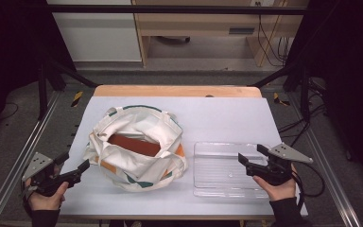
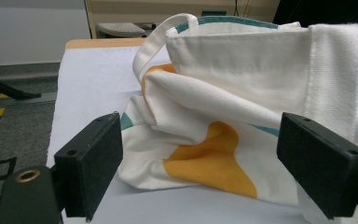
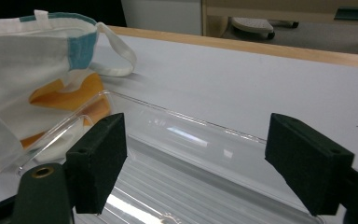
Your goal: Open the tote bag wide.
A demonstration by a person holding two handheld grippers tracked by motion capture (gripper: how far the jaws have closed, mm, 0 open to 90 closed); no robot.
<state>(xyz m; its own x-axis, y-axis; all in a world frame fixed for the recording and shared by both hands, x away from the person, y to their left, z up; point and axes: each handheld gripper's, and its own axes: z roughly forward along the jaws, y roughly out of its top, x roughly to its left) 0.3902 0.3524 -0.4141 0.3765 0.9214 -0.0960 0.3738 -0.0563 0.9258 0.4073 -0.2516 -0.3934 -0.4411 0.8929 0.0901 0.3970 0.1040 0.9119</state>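
Observation:
A cream tote bag (image 1: pixel 137 156) with orange and teal patches slumps on the table's left-middle, its mouth open on a reddish-brown flat thing (image 1: pixel 134 144) inside. To its right lies a clear ribbed plastic tray (image 1: pixel 223 171). My left gripper (image 1: pixel 74 161) stands open at the bag's lower left, apart from it. In the left gripper view the bag (image 2: pixel 242 70) fills the space ahead of the open left gripper (image 2: pixel 200 140). My right gripper (image 1: pixel 252 153) is open over the tray's right part. In the right gripper view the tray's rim (image 3: pixel 191 122) runs between the pads of the open right gripper (image 3: pixel 196 140), with the bag (image 3: pixel 28 56) at left.
The grey-white table top (image 1: pixel 217 118) has bare room behind the tray and bag. Metal rails (image 1: pixel 19 161) run along both sides, with black frame posts (image 1: pixel 42 80) at the far corners. Cables (image 1: pixel 307 123) hang off the right side.

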